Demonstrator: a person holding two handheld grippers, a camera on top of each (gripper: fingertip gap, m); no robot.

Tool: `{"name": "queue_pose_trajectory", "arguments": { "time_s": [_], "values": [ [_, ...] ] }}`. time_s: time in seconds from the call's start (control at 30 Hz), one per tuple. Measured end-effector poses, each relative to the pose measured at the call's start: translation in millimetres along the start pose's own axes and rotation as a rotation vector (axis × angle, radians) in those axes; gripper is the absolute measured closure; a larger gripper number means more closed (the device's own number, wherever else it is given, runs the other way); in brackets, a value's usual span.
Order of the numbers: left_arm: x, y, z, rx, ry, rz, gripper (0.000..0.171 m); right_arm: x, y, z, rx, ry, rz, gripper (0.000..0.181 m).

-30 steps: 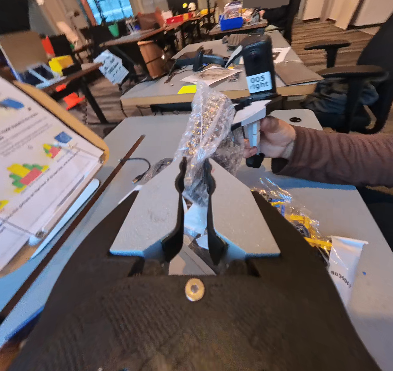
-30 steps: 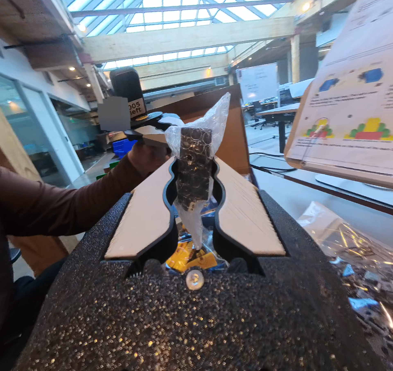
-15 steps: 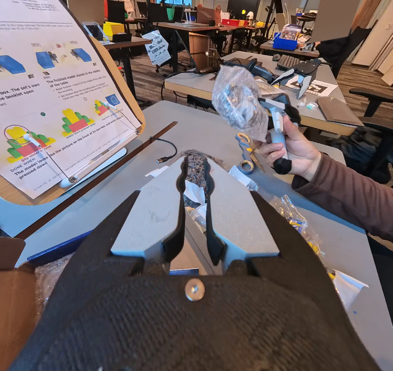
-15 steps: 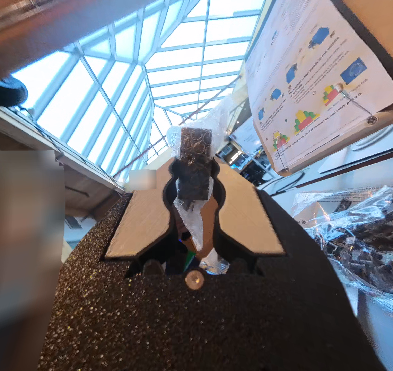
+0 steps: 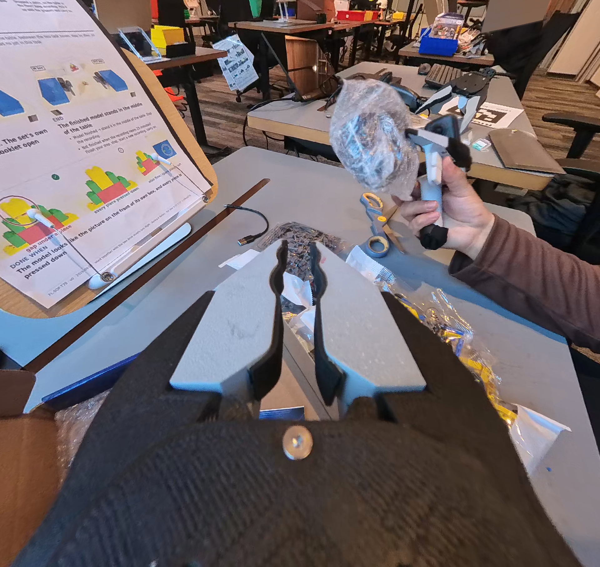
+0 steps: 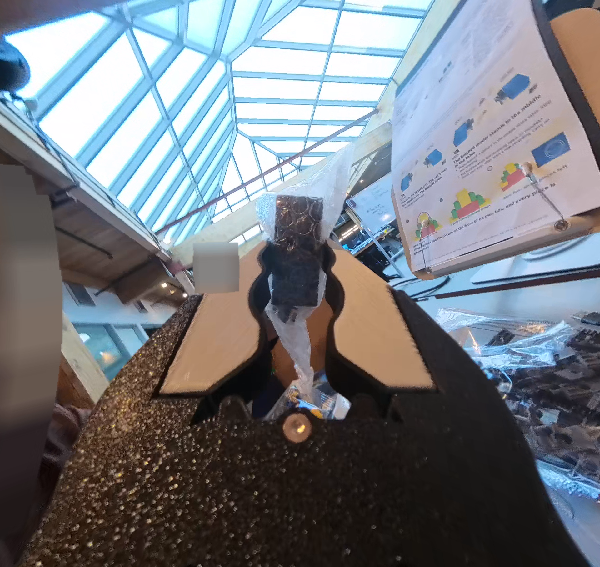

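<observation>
Right gripper [image 6: 297, 259]: fingers closed on a bubble-wrap bag of dark pieces [image 6: 297, 243], gripped mid-body, top sticking out past the tips, twisted tail hanging back toward the camera; held aloft, pointing at the glass roof. In the left wrist view the same bag [image 5: 373, 139] shows at 1 o'clock, raised clear of the table [image 5: 308, 181] by a hand [image 5: 454, 207].

Left gripper [image 5: 297, 256]: fingers a narrow gap apart, holding nothing, above a clear bag of dark pieces [image 5: 298, 236] lying on the table.

Surroundings: scissors [image 5: 373, 213] and tape roll [image 5: 378, 246] at 1 o'clock; black cable [image 5: 256, 223] at 11; instruction sheet on a stand [image 5: 81, 148] at 10; clear bag of yellow pieces [image 5: 464, 350] at 3.
</observation>
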State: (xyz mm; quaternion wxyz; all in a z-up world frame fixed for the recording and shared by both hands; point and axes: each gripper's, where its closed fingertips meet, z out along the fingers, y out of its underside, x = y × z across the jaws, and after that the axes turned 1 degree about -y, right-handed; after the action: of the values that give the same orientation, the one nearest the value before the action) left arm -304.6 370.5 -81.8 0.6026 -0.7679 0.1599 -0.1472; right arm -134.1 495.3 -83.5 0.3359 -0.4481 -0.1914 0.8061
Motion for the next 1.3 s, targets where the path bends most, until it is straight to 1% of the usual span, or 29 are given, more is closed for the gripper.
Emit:
{"name": "queue_pose_trajectory", "arguments": {
  "time_s": [0.13, 0.23, 0.33, 0.43, 0.5, 0.57, 0.63, 0.7, 0.77, 0.83, 0.93, 1.03, 1.17, 1.3],
  "values": [
    [1, 3, 2, -0.014, 0.004, 0.003, 0.161, -17, 4, 2, -0.05, -0.054, -0.089, 0.154],
    [3, 5, 4, -0.024, 0.008, 0.01, 0.161, -25, 5, 3, -0.067, -0.083, -0.113, 0.154],
    [4, 8, 6, -0.039, 0.006, 0.022, 0.161, -20, 3, 0, -0.08, -0.036, -0.149, 0.153],
    [7, 10, 8, -0.049, 0.014, 0.028, 0.161, -5, -10, -17, -0.091, 0.099, -0.267, 0.153],
    [13, 9, 8, -0.049, 0.033, 0.029, 0.16, 6, -21, -39, -0.096, 0.228, -0.353, 0.153],
    [18, 6, 6, -0.045, 0.048, 0.037, 0.161, 7, -30, -64, -0.14, 0.317, -0.354, 0.153],
    [22, 1, 2, -0.032, 0.054, 0.057, 0.161, 0, -34, -91, -0.235, 0.412, -0.353, 0.153],
    [26, -5, -1, -0.013, 0.065, 0.064, 0.162, -1, -29, -120, -0.384, 0.554, -0.396, 0.154],
    [30, -9, -2, -0.001, 0.081, 0.059, 0.161, 5, -20, -149, -0.519, 0.715, -0.429, 0.153],
    [33, -11, -3, 0.004, 0.092, 0.059, 0.162, 15, -9, -172, -0.588, 0.822, -0.401, 0.153],
    [38, -14, -6, 0.011, 0.098, 0.07, 0.162, 38, 0, -191, -0.583, 0.899, -0.332, 0.153],
    [41, -16, -9, 0.019, 0.101, 0.077, 0.162, 60, -10, -195, -0.494, 0.917, -0.276, 0.153],
    [39, -18, -13, 0.028, 0.09, 0.081, 0.162, 87, -26, -192, -0.447, 0.946, -0.256, 0.153],
    [35, -19, -12, 0.032, 0.085, 0.073, 0.163, 113, -41, -181, -0.464, 0.967, -0.277, 0.152]
  ]
}}
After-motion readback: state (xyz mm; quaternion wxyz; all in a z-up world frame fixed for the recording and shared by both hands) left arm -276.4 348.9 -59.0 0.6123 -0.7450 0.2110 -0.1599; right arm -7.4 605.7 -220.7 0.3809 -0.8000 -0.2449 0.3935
